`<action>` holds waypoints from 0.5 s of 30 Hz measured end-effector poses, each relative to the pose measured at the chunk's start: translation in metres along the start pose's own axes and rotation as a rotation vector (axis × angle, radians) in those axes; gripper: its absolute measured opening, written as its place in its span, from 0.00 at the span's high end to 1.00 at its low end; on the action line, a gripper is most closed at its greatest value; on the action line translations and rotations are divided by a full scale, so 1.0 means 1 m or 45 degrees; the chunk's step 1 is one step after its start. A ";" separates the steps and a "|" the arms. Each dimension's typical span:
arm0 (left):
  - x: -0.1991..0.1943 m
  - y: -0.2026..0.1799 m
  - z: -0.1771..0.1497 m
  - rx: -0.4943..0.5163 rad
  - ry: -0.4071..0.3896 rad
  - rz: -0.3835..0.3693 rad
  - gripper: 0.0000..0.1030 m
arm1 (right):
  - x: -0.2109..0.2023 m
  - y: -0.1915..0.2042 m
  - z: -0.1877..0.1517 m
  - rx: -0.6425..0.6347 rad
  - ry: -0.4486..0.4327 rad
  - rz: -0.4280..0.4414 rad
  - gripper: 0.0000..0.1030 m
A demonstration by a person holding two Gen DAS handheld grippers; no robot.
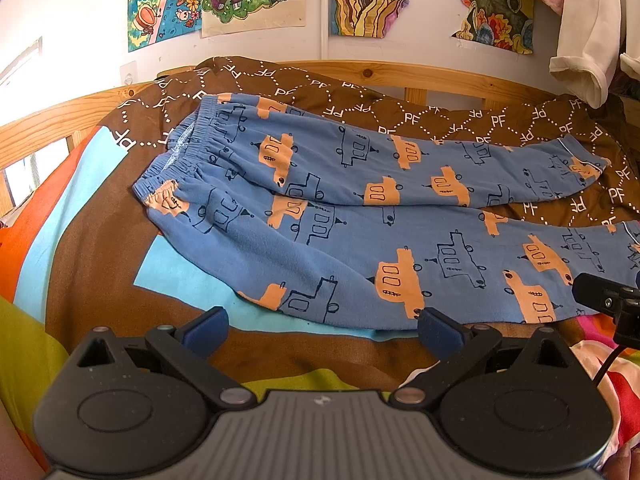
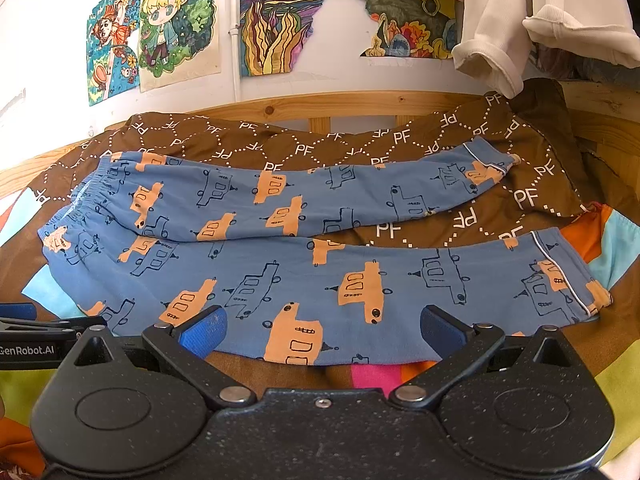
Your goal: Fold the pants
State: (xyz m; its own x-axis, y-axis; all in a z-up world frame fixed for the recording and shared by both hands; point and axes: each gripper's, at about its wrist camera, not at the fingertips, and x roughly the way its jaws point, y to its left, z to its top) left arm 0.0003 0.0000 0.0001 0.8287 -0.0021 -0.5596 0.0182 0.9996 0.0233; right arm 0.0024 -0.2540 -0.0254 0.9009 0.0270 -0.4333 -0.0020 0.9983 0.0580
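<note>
Blue pants [image 1: 328,216] printed with orange and outlined boats lie spread flat on the bed, waistband [image 1: 180,156] to the left, both legs stretching right. In the right wrist view the same pants [image 2: 320,272] fill the middle, with the cuffs [image 2: 560,276] at the right. My left gripper [image 1: 322,330] hovers open just in front of the near leg's lower edge, nothing between its blue pads [image 1: 206,334]. My right gripper [image 2: 322,330] is also open, its pads over the near leg's edge. The right gripper's tip [image 1: 608,300] shows at the left view's right edge.
A brown quilt [image 1: 400,112] with white PF lettering lies bunched behind the pants against a wooden bed rail [image 1: 400,72]. A colourful patchwork cover [image 1: 80,208] lies beneath. White clothing [image 2: 520,32] hangs at the upper right; drawings are on the wall.
</note>
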 end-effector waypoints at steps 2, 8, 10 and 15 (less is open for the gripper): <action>0.000 0.000 0.000 0.000 0.000 0.000 0.00 | 0.000 -0.001 -0.001 0.000 0.000 0.001 0.01; 0.000 0.000 0.000 0.000 0.001 0.000 0.00 | 0.001 -0.001 -0.001 0.002 0.001 0.000 0.01; 0.000 0.000 0.000 0.000 0.001 0.000 0.00 | 0.001 -0.001 -0.002 0.001 0.001 0.000 0.01; 0.000 0.000 0.000 0.001 0.002 0.000 0.00 | 0.001 -0.001 -0.001 0.002 0.003 0.000 0.01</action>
State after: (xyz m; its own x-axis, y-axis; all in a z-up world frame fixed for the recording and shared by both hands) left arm 0.0004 0.0000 0.0001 0.8281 -0.0016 -0.5606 0.0182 0.9995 0.0239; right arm 0.0026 -0.2546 -0.0268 0.9000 0.0271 -0.4351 -0.0013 0.9982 0.0595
